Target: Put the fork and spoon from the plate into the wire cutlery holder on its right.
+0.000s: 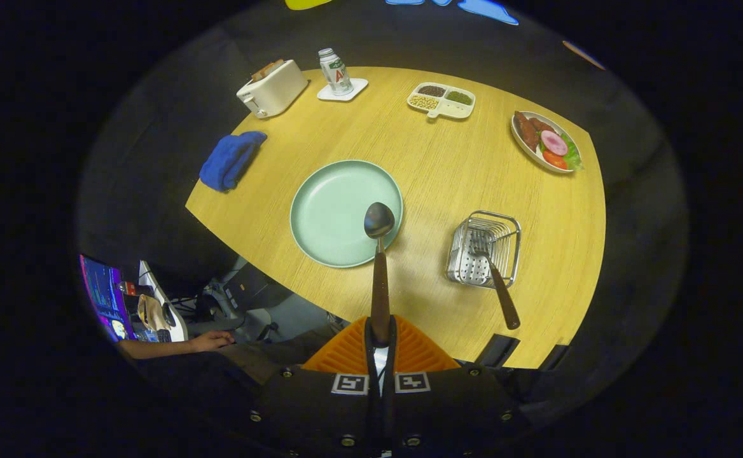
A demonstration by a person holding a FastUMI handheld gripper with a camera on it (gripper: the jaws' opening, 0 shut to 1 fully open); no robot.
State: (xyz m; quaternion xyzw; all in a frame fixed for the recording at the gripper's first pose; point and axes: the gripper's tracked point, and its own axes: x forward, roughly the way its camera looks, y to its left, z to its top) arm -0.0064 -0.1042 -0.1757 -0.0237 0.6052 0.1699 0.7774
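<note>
**A:** Holding the spoon by its dark handle, the gripper is clenched on it, both fingers pressed to the handle's lower end. In the gripper view the spoon points straight ahead, its bowl lifted above the near right rim of the pale green plate.

**B:** Where is the holder?

**A:** The wire cutlery holder stands ahead and to the right of the fingers, well apart from the plate, on the wooden table. The fork is already in it, tines down in the basket, its handle leaning out over the near rim toward the gripper.

**B:** So what does this step need?

**A:** My judgement: carry the spoon rightward, tip the bowl down over the open part of the basket, and release only once the bowl is inside. The fork's jutting handle is the main obstacle; coming in from the far or left side of it would avoid a knock that might tip the light basket.

**B:** Anything else around?

**A:** Beyond the fingers: a blue cloth to the left, a toaster, a can on a coaster, a divided dish of grains, and a plate of food far right. A person's hand rests off the table, near left. None lies on the path.
</note>
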